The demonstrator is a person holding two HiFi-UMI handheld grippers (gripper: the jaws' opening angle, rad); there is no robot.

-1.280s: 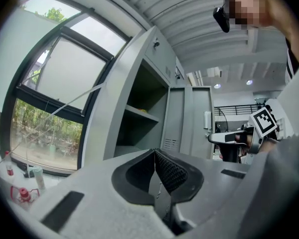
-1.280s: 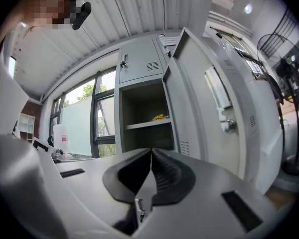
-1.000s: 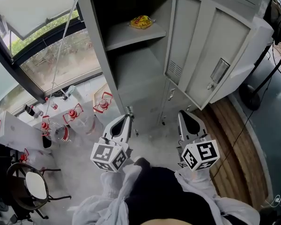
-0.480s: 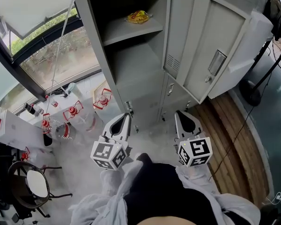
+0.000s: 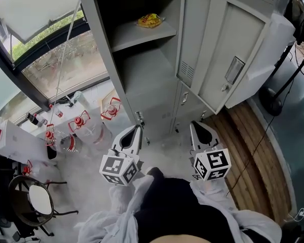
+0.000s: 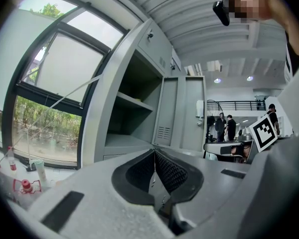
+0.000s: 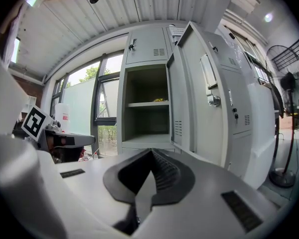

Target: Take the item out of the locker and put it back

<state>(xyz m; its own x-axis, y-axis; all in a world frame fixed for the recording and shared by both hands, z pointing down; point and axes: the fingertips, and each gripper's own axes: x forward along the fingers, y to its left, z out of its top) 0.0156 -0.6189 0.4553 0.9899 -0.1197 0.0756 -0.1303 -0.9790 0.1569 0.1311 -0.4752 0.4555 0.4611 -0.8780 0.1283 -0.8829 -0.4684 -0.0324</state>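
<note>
Little has changed over the last moment. The right gripper (image 5: 194, 125) has sunk a touch and now rests low by the person's side, its marker cube a shade lower in the head view than it was. The left gripper (image 5: 138, 128) sits just where it did. Both point roughly level at the locker (image 5: 147, 77), and the view has hardly shifted. Looking along each gripper, I see the ribbed pads pressed together with nothing between them, so both are closed and empty. The locker's door (image 5: 213, 44) stands swung wide to the right, leaving the compartment open. The item, a yellow packet (image 5: 150, 20), lies on the upper shelf (image 5: 134, 34) toward its back. It looks untouched and is well apart from either gripper. The space under the shelf is bare. To my eye, that small drop of the right hand is a settling rather than a reach, and it brings the hand no nearer the shelf. The taking-out therefore looks not yet begun. I would expect one gripper to have to rise to shelf level, part its jaws and go in over the shelf's front edge before the packet can be closed on. The thin, crinkly wrapper may slide back when nudged.
</note>
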